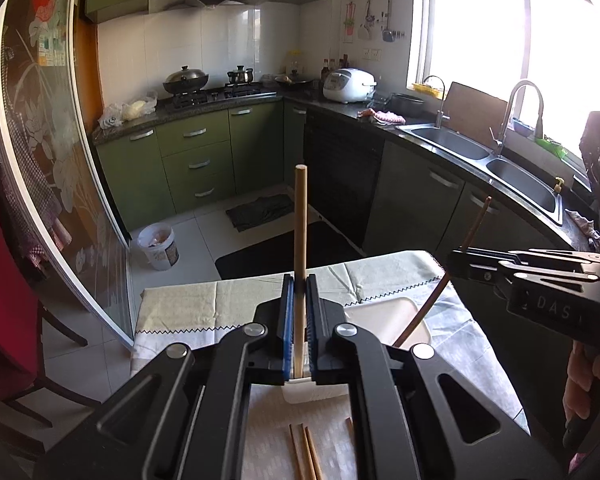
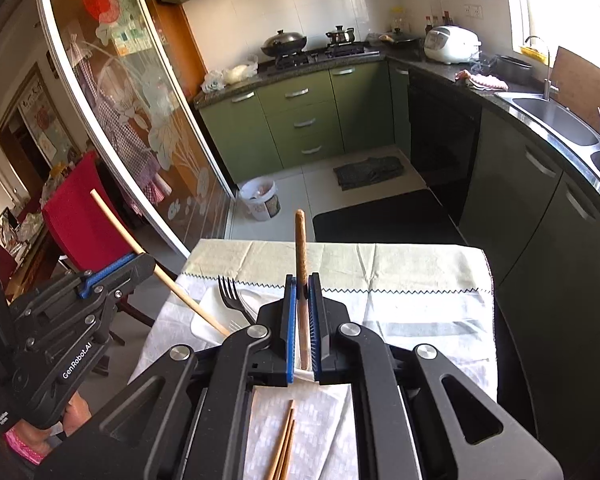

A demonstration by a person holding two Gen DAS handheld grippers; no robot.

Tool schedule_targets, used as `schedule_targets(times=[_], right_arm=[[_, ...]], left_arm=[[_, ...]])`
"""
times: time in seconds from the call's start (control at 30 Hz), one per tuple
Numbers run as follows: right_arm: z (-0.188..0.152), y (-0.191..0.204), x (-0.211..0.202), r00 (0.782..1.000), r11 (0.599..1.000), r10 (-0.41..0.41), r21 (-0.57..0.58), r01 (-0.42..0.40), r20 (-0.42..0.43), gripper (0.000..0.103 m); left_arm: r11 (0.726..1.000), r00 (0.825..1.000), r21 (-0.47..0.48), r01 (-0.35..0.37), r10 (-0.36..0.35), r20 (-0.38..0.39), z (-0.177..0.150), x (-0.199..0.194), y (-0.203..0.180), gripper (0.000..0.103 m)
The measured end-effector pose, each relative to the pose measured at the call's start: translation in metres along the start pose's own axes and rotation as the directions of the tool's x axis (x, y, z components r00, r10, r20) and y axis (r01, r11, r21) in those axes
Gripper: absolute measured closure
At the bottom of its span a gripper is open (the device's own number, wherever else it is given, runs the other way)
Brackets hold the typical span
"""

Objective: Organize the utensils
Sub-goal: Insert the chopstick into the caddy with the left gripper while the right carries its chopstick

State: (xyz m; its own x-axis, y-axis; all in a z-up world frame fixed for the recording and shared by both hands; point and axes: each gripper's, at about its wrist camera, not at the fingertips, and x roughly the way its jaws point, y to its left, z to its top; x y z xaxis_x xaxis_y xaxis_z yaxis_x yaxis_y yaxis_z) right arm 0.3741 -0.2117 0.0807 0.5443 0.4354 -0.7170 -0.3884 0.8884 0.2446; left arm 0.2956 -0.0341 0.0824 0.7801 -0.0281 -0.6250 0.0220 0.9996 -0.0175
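Where green cabinets [image 1: 196, 152] line walls, perhaps linen tablecloth [image 2: 400, 264] drapes table

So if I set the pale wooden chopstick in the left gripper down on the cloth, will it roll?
Probably: the pale wooden chopstick looks round-ended and slender, so it may roll. It appears stiff and light, standing straight in the left gripper. The wrinkled tablecloth should slow it.
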Motion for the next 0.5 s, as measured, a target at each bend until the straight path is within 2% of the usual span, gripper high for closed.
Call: schedule_targets(times=[0.13, 0.2, 0.27, 0.3, 0.4, 0.5], right_arm=[[-0.011, 0.003, 0.013, 1.000, 1.000, -0.014, -0.016, 0.014, -0.026, 0.096], [-0.014, 0.002, 0.013, 1.000, 1.000, -0.013, -0.014, 0.012, -0.026, 0.096], [-0.015, 0.001, 0.009, 1.000, 1.000, -0.016, -0.017, 0.016, -0.020, 0.095], [-0.014, 0.001, 0.006, 1.000, 1.000, -0.015, -0.016, 0.015, -0.015, 0.091], [-0.014, 0.002, -0.007, 1.000, 1.000, -0.015, -0.017, 0.015, 0.009, 0.089], [-0.018, 0.001, -0.029, 0.999, 1.000, 0.008, -0.012, -0.007, 0.045, 0.086]], left_arm=[[1.000, 1.000, 0.006, 0.002, -0.002, -0.023, -0.007, 0.004, 0.003, 0.095], [1.000, 1.000, 0.014, 0.004, -0.004, -0.023, -0.009, 0.001, 0.003, 0.081], [1.000, 1.000, 0.015, 0.003, -0.003, -0.015, -0.009, -0.004, 0.004, 0.072], [1.000, 1.000, 0.017, 0.004, -0.004, -0.012, -0.009, -0.007, 0.004, 0.068], [1.000, 1.000, 0.014, 0.009, -0.008, -0.015, -0.010, -0.016, 0.004, 0.067], [0.999, 0.998, 0.000, 0.035, -0.035, -0.060, -0.017, -0.022, 0.007, 0.067]])
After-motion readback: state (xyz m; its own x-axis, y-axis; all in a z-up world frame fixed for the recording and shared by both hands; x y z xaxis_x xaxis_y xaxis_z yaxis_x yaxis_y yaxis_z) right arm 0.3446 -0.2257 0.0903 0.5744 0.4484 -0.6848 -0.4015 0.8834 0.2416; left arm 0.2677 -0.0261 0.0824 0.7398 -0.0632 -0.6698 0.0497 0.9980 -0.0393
